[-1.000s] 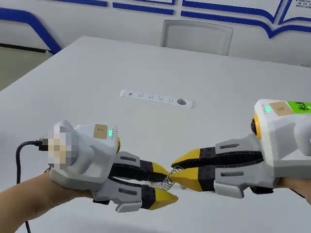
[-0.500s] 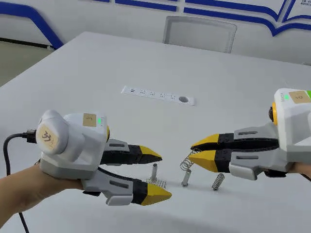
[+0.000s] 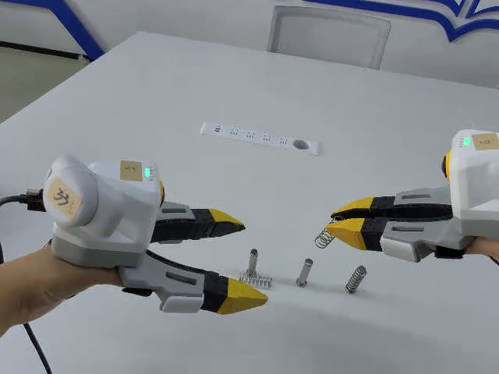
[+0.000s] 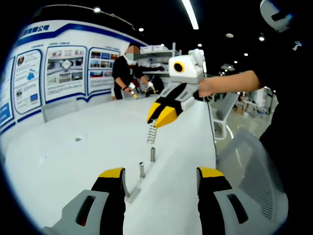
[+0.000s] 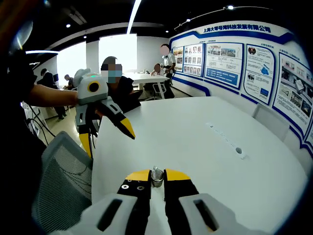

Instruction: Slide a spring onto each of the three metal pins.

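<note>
Your left gripper [image 3: 253,262] has its jaws wide apart and holds nothing; your right gripper [image 3: 331,220] has its jaws clamped on 1 end of a spring [image 3: 324,238], which hangs from the yellow tips above the table [image 3: 156,93]; in the right gripper view that coil sits pinched between the 2 tips. The nearer pin [image 3: 253,261] stands upright between your left tips; the other pin [image 3: 305,272] stands upright in the gap between the 2 grippers; a second spring [image 3: 257,279] lies flat just beside the foot of the nearer pin; a third spring [image 3: 355,279] leans below your right jaws, and you cannot tell whether a pin is inside it. The top is broad, white and matte; well beyond your jaws a white power strip [image 3: 260,137] lies flat on it; a grey chair [image 3: 327,35] stands at the far edge. Blue-and-white display boards [image 5: 234,54] line the wall; strip lights [image 4: 188,12] run along the dark ceiling; a mesh chair [image 4: 259,171] stands beside the table; a person [image 4: 128,73] stands at another table further back.
</note>
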Available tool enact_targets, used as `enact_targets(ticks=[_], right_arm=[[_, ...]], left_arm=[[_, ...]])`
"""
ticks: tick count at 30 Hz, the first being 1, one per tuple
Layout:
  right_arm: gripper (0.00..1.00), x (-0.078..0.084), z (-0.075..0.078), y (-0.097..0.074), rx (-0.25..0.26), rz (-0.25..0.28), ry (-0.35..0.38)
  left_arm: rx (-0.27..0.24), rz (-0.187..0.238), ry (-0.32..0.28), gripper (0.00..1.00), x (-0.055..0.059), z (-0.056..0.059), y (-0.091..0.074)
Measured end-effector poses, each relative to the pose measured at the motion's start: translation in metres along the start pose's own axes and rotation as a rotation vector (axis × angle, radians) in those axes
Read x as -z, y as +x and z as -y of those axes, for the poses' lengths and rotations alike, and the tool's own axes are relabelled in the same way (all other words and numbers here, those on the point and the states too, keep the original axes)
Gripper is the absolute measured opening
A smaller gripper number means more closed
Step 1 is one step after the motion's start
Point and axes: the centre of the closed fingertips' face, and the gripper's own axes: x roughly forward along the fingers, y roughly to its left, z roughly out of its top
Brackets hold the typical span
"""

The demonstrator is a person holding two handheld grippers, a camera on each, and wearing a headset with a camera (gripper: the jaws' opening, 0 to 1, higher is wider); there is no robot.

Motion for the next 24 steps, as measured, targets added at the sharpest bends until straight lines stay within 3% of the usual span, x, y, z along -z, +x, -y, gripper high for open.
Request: enact_targets(ticks=[5,13,24], right_arm=[[0.1,0.011,0.007,0.01,0.008,-0.028,0.011],[0.1,0.031,0.015,0.03,0.007,-0.078,0.02],[0.1,0.047,0.026,0.042,0.009,-0.122,0.036]], left_arm=[[-0.013,-0.024,-0.018,0.63,0.01,-0.004,-0.002],[-0.047,-0.017,-0.059,0.7,0.017,-0.012,-0.003],[-0.09,-0.014,-0.097,0.8,0.028,-0.021,-0.006]])
